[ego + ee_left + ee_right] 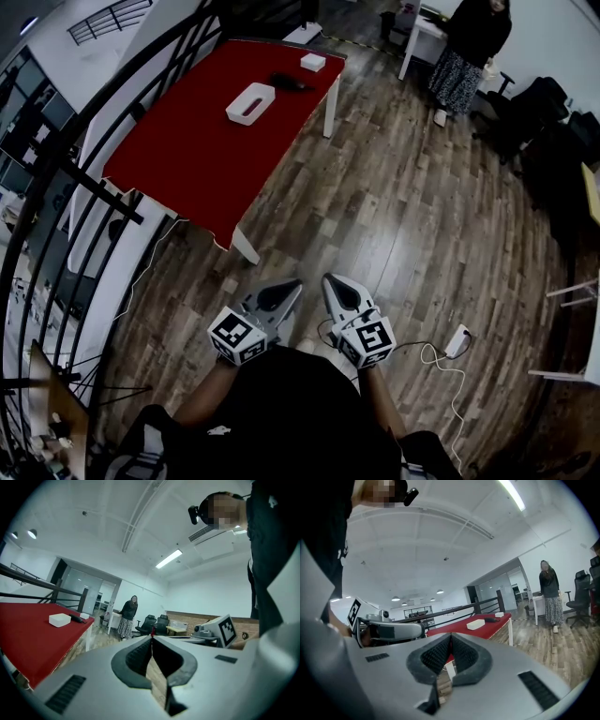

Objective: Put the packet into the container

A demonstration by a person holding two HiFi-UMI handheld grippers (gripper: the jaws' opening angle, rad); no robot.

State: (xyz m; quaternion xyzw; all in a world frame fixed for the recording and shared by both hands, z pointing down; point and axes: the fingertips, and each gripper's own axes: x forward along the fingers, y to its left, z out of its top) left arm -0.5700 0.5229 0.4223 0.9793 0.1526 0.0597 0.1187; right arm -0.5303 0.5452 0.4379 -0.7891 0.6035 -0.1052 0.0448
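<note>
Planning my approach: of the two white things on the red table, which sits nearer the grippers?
The larger white container; the small white box lies beyond it at the far corner.

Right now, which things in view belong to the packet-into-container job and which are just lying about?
Job: white container, dark packet beside it, red table under both, left gripper and right gripper, both shut, empty.
Lying about: small white box on the table, power strip on the floor, office chairs.
</note>
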